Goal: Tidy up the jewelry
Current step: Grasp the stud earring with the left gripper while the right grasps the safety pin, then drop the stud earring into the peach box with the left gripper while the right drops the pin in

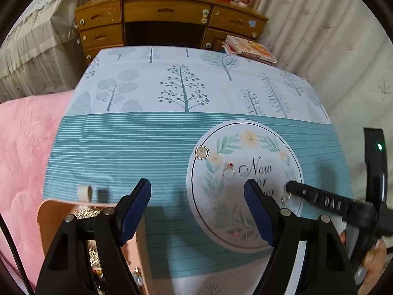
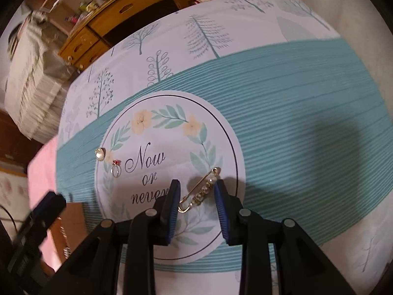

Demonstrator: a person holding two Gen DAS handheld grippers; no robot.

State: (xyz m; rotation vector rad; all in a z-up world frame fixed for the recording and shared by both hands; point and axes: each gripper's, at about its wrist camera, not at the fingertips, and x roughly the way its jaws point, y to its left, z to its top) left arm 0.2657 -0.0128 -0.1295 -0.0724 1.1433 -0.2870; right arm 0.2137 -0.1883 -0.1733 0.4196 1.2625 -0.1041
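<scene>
Gold-toned, the pearl brooch pin [image 2: 200,193] lies on the round floral mat [image 2: 147,221] between your right gripper's [image 2: 196,196] parted fingers, long axis diagonal to them, while your left gripper [image 1: 197,196] hovers apart, farther off, holding nothing.

On the round floral mat [image 1: 245,184], a pearl brooch [image 1: 202,152] lies at the left rim, a ring [image 1: 229,172] just inside it. The left gripper [image 1: 197,196] hangs open over the mat's near-left edge; the right gripper [image 1: 291,186] reaches in from the right.
</scene>
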